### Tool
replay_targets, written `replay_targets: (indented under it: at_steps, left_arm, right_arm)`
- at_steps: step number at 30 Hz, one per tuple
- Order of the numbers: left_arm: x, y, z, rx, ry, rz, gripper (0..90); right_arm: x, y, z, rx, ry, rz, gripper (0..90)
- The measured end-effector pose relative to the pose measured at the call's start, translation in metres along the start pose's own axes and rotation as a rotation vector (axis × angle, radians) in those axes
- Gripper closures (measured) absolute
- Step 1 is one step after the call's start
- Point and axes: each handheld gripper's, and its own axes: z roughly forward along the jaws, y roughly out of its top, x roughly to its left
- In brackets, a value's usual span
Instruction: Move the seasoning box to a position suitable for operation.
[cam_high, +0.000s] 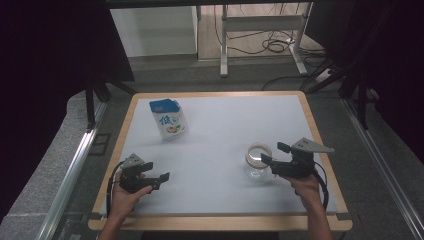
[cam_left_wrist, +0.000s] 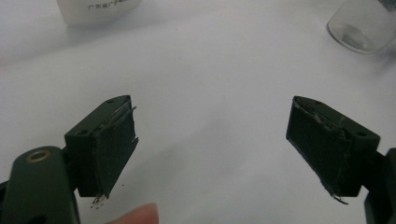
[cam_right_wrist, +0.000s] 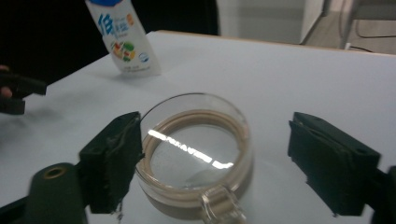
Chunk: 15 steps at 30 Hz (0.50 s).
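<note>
A clear glass mug (cam_high: 258, 161) with a pale brown band inside its rim stands on the right of the white table (cam_high: 225, 125). My right gripper (cam_high: 274, 154) reaches it from the right, jaws wide apart. In the right gripper view the glass mug (cam_right_wrist: 196, 116) sits between the jaws of the right gripper (cam_right_wrist: 212, 158); the left pad is at the rim, the right pad stands clear. A blue and white milk carton (cam_high: 168, 120) stands upright at the back left. My left gripper (cam_high: 156, 171) rests open near the front left; nothing lies between the jaws of the left gripper (cam_left_wrist: 210, 144).
A wooden rim (cam_high: 220, 220) borders the table. Metal rails run along both sides, and dark curtains hang left and right. Beyond the far edge stand a desk frame (cam_high: 260, 22) and floor cables (cam_high: 275, 46). The carton's base (cam_left_wrist: 100, 9) and the mug (cam_left_wrist: 359, 25) lie ahead of the left gripper.
</note>
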Motion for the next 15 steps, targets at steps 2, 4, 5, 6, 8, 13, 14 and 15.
replay_targets:
  at_steps: [2,4,5,6,8,13,14,15]
  left_arm:
    - [-0.001,-0.001,-0.001,-0.001,0.003,0.002,15.4]
    - [-0.001,-0.001,-0.002,0.001,0.004,0.008,15.4]
    - [-0.002,0.000,-0.002,0.000,0.003,0.012,15.3]
    - [-0.002,0.000,-0.002,0.000,0.002,0.014,15.3]
    - [-0.004,0.001,-0.001,0.000,0.002,0.022,15.5]
    - [-0.005,0.001,0.002,0.008,0.001,0.028,15.5]
    - [-0.005,0.001,0.003,0.008,-0.003,0.035,15.5]
    - [-0.006,0.001,0.003,0.008,-0.004,0.034,15.6]
  right_arm:
    - [-0.002,0.001,-0.012,-0.025,-0.015,0.023,28.5]
    - [-0.002,0.001,-0.015,-0.024,-0.023,0.022,30.9]
    - [-0.003,0.000,-0.018,-0.015,-0.037,0.011,34.8]
    - [-0.003,-0.001,-0.020,-0.011,-0.039,0.011,37.4]
    - [-0.004,-0.004,-0.022,0.003,-0.052,0.008,44.7]
    - [-0.003,-0.005,-0.027,-0.011,-0.091,-0.017,57.9]
    - [-0.002,-0.004,-0.030,-0.015,-0.101,-0.022,60.2]
    - [-0.002,-0.004,-0.031,-0.017,-0.107,-0.026,62.4]
